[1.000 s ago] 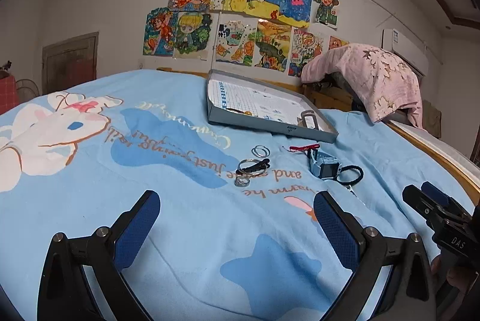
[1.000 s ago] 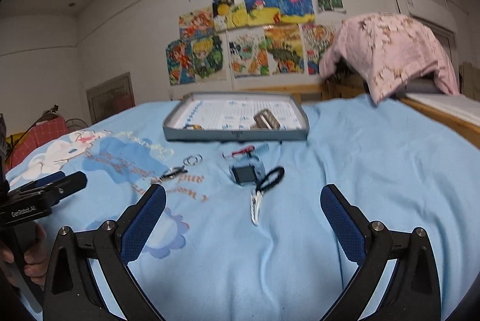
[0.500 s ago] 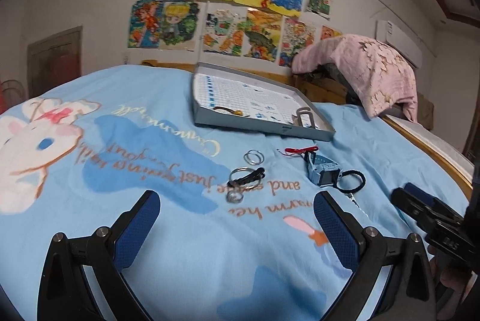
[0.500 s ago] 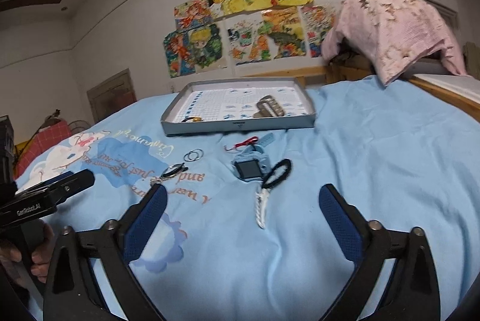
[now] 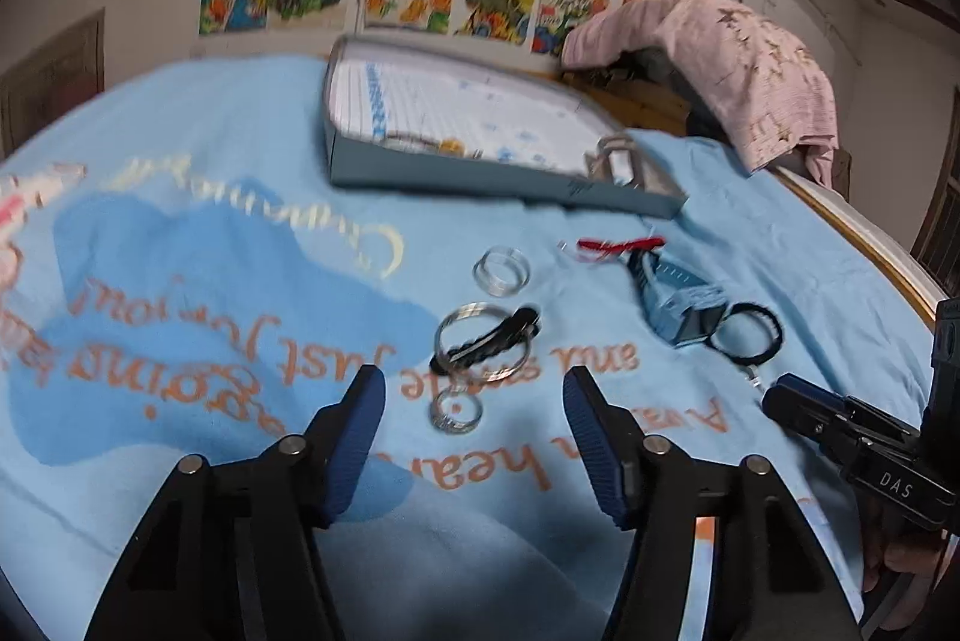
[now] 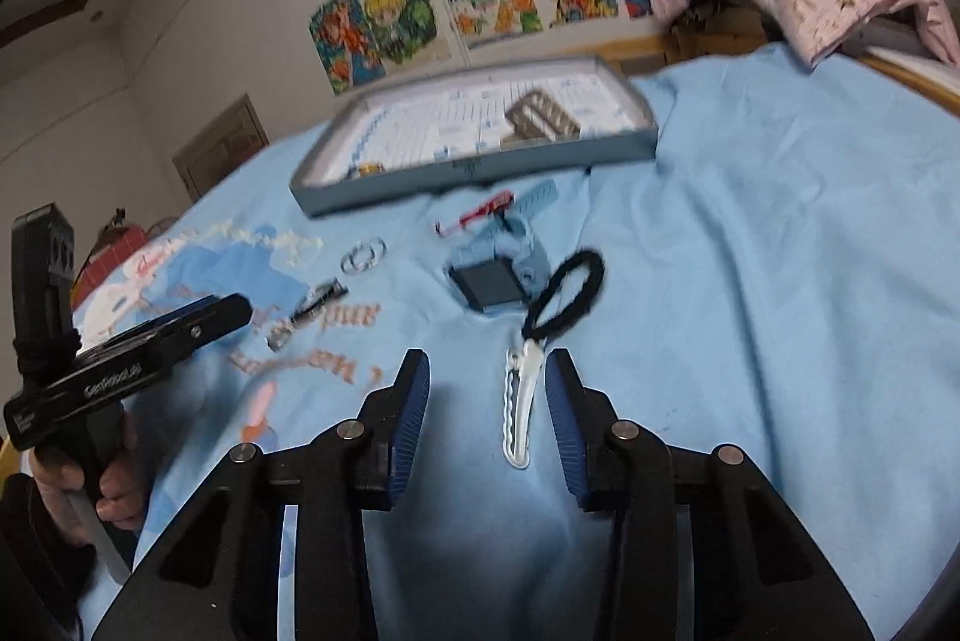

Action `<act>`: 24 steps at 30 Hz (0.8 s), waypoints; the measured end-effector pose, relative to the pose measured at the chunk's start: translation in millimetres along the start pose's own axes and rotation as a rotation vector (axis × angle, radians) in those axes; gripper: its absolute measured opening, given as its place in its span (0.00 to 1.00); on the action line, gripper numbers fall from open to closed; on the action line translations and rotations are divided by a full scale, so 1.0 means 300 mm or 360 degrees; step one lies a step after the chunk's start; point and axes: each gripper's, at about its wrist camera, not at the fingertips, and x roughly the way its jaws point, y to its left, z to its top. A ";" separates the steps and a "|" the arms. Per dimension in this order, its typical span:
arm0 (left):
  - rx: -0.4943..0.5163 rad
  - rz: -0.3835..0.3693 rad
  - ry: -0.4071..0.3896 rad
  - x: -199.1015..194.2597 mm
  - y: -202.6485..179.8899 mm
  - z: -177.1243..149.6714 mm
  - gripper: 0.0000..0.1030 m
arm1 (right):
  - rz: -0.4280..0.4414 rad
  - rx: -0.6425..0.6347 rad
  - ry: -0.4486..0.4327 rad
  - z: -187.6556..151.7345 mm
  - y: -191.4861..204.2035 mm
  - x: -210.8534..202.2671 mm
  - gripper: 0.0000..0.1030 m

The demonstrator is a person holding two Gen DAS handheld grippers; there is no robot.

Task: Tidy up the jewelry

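Note:
On the light blue bedspread, my left gripper (image 5: 474, 382) hovers low with its jaws closing. A small silver ring (image 5: 456, 410) lies between its fingers, untouched. Just beyond sit a silver bangle with a black hair clip (image 5: 487, 341) across it and a clear ring (image 5: 501, 270). My right gripper (image 6: 486, 364) is closing too, with a white toothed hair clip (image 6: 519, 404) between its fingers, close to the right pad but not pressed. Ahead lie a black hair tie (image 6: 570, 290), a blue watch (image 6: 493, 281) and a red string (image 6: 480, 215). The grey tray (image 6: 480, 164) stands further back.
The tray holds a metal buckle (image 6: 540, 118) and a small gold piece (image 5: 450, 143). A pink cloth (image 5: 720, 59) drapes over furniture at the back right. The bed's wooden edge (image 5: 870, 245) runs along the right. Drawings cover the wall.
Both grippers have moved forward and down toward the jewelry, and both sets of jaws have narrowed. The ring now lies between the left fingers, the white clip between the right ones.

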 end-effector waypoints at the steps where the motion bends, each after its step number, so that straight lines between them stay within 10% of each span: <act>1: -0.0008 -0.0001 0.0016 0.011 0.006 -0.011 0.55 | -0.0011 0.0001 0.0017 -0.002 -0.004 0.010 0.35; 11: 0.0015 0.0002 0.0143 0.103 0.004 -0.053 0.46 | 0.0041 0.0000 0.0126 -0.019 0.010 0.061 0.31; 16: -0.0008 -0.0013 0.0172 0.127 0.011 -0.052 0.20 | 0.0086 -0.0020 0.0150 -0.020 0.030 0.086 0.26; 24: -0.0001 -0.0093 0.0143 0.101 -0.001 -0.079 0.20 | 0.0143 -0.0031 0.0146 -0.020 0.038 0.088 0.16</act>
